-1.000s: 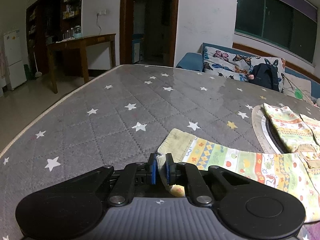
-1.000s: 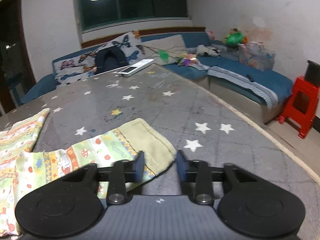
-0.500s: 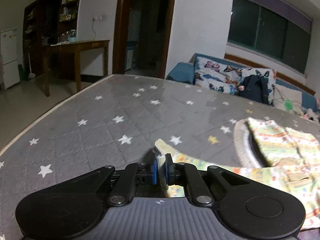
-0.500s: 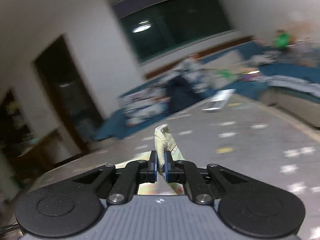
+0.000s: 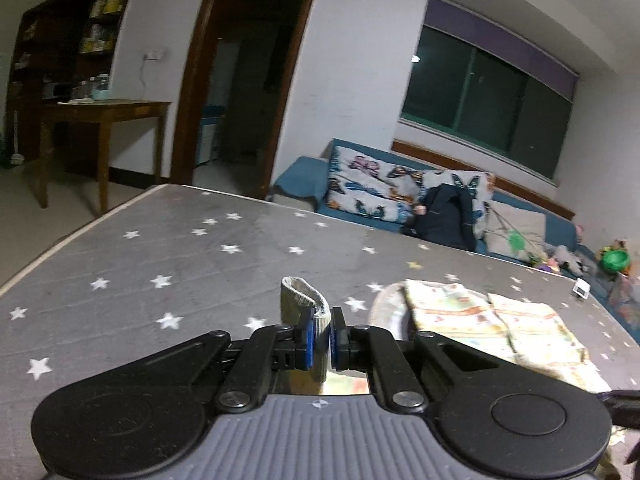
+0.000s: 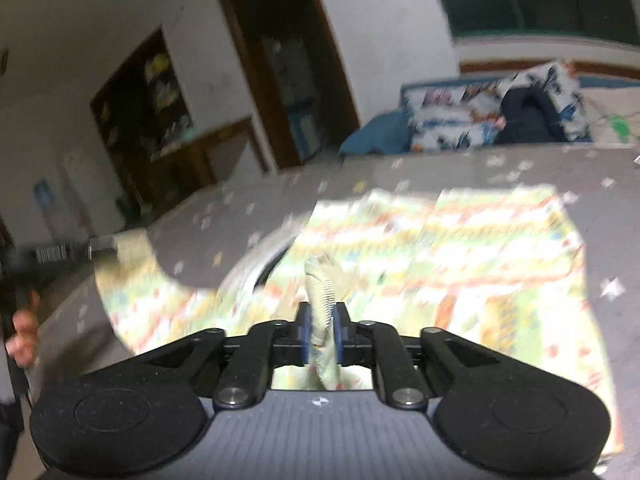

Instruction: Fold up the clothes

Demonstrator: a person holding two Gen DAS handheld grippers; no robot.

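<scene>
Left gripper (image 5: 319,339) clamps a ribbed cuff (image 5: 305,299) of the patterned garment (image 5: 492,328), its blue pads pinching the folded cuff, which sticks up above the jaws. Right gripper (image 6: 320,330) is likewise closed on another ribbed cuff (image 6: 320,292) of the same garment. Beyond the left gripper, the garment lies on the grey star-print mattress (image 5: 200,248), partly over a round pale object (image 5: 386,308) whose identity I cannot tell. Left of the garment the mattress is bare out to its pale piped edge (image 5: 60,244). Right-wrist view is motion-blurred; a person's hand (image 6: 22,336) shows at the left border. Past the mattress's far edge: blue sofa (image 5: 304,172) with butterfly cushions (image 5: 372,192), wooden table (image 5: 104,120), and doorway (image 5: 248,80).
</scene>
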